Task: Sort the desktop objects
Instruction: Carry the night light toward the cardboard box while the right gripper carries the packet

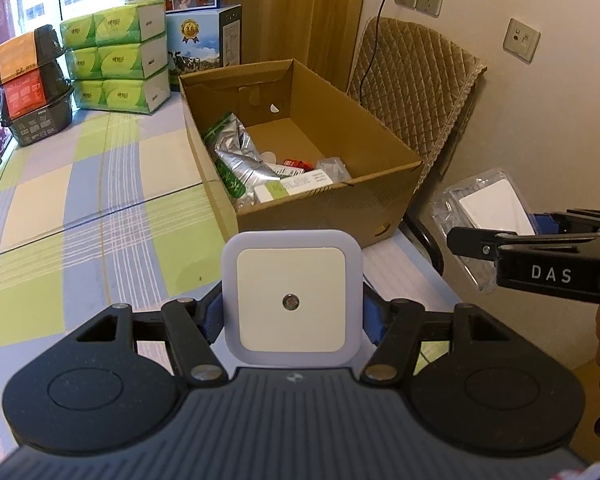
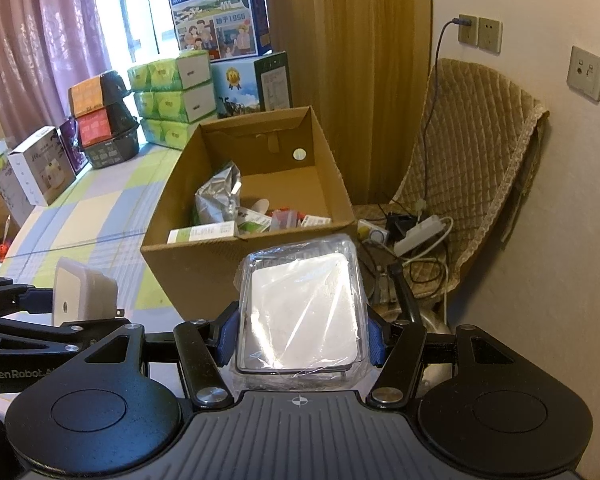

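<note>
Left gripper (image 1: 293,312) clamped on square white night light (image 1: 291,299), blue pads pressed to both sides, sensor dot facing the camera; held above the plaid surface (image 1: 100,216). Right gripper (image 2: 302,330) clamped on a clear plastic-wrapped white pack (image 2: 300,312), wrap glaring, contents unreadable. Seen from left wrist view, that pack (image 1: 488,208) hangs to the right, off the surface edge. Just beyond both: open cardboard box (image 1: 320,204) on the surface, holding a silver foil bag (image 1: 240,152), a green-and-white carton (image 1: 292,186) and small packets. Farther back: stacked green tissue packs (image 1: 116,60), black tubs with orange labels (image 1: 28,80), a blue milk carton box (image 2: 220,16). Right of the box: quilted chair (image 2: 472,168) with a power strip (image 2: 420,236) and cables on its seat.
</note>
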The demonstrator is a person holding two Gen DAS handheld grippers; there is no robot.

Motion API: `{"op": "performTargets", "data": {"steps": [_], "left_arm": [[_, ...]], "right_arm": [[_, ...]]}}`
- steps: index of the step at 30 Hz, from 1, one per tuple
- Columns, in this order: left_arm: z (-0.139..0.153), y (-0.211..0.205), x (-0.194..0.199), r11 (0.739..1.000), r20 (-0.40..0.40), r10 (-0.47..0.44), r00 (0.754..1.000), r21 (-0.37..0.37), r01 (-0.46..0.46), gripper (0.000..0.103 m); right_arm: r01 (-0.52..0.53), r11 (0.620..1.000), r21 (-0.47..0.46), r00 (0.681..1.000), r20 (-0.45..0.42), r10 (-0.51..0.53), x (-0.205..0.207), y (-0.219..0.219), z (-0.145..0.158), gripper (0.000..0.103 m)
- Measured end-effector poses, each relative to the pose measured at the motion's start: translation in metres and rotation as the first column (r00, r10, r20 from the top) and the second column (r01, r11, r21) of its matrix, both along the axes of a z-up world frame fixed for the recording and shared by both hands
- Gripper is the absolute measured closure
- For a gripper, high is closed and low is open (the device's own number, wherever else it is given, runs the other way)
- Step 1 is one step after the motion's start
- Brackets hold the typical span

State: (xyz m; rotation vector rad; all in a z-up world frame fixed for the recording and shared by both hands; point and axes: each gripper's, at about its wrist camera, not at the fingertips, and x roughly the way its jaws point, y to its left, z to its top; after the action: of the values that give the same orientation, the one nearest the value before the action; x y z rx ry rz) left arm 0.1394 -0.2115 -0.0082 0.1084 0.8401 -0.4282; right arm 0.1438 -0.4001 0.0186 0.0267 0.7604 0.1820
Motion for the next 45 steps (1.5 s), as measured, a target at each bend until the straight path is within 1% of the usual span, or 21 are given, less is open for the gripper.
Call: {"op": "performTargets", "data": {"steps": [11,22,35,45], "left_arm": [[0.011,-0.007,0.018,1.0,0.015,0.01,1.0,-0.025,-0.01,0.042],[0.02,-0.014,0.042,0.999,0.028,0.015,0.999,-0.047,-0.014,0.042],[0.026,-0.017,0.082,0.998,0.038,0.037,0.999,-0.057,-0.035,0.042],[0.031,-0.019,0.122,0.997,0.048,0.052,0.998,-0.053,-0.049,0.042]], "right_arm": [[-0.013,1.0,-0.013,0.999,0.036,0.013,0.016,0.005,0.012,0.046],[-0.038,0.999,-0.033,0.997,0.06,0.04,0.04,0.014,0.019,0.046],[-0.044,0.998,-0.052,0.996,0.081,0.048,0.074,0.015,0.024,0.046],[-0.06,0.996,-0.069,0.994,0.085,0.066,0.111,0.02,0.026,0.046]]}}
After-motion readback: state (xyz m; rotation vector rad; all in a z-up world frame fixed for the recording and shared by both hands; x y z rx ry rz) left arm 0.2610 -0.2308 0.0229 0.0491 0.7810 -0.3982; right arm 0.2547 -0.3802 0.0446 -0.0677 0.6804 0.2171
